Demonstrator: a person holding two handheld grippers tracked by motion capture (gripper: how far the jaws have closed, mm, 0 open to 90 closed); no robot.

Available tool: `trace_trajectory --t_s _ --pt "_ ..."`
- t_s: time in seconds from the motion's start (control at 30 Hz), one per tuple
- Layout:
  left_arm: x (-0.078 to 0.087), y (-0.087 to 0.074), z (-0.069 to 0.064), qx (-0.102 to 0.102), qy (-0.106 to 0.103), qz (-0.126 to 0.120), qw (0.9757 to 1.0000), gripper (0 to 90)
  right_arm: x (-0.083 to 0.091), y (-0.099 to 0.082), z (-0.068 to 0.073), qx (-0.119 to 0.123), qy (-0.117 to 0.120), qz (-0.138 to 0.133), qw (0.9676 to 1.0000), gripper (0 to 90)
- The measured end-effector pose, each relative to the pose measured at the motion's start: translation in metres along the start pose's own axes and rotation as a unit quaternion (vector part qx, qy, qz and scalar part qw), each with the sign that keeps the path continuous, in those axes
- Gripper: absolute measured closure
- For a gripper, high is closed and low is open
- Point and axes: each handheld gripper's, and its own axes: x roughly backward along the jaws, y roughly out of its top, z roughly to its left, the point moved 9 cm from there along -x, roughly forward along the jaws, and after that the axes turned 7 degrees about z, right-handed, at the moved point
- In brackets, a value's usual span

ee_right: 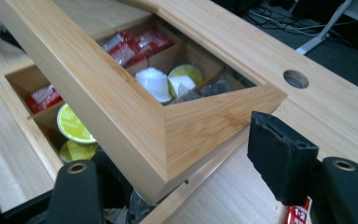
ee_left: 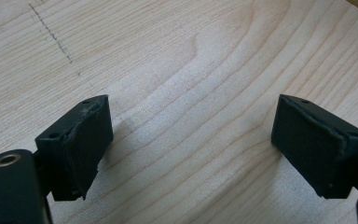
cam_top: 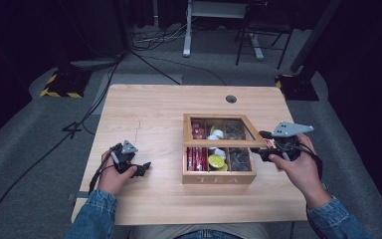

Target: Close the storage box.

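Straddling the front right corner of the lid (ee_right: 135, 126), the right gripper's (ee_right: 168, 179) jaws stand apart, one below the frame and one beside it; whether a pad presses the wood I cannot tell. That glass-paned lid hangs half raised over the tea box (cam_top: 219, 177), which sits mid-table (cam_top: 144, 114) with red sachets (cam_top: 197, 158) and capsules (cam_top: 216, 160) inside. Lowering looks partly done; seating it flush remains. Off to the side, the left gripper (ee_left: 191, 140) rests released on bare wood.
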Motion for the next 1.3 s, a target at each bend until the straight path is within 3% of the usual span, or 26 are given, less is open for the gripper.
trace_trajectory --t_s 0.3,0.7,1.3 --pt "0.000 0.000 0.000 -0.001 0.000 -0.001 1.0000 12.9 -0.007 -0.023 0.011 0.024 -0.008 0.027 0.9993 36.2" --pt "0.000 0.000 0.000 -0.001 0.000 0.000 1.0000 12.9 -0.017 -0.045 0.023 0.023 0.007 0.054 0.9983 36.7" --pt "0.000 0.000 0.000 -0.001 0.001 0.000 1.0000 12.9 -0.019 -0.068 0.040 0.028 0.031 0.112 0.9929 36.5"
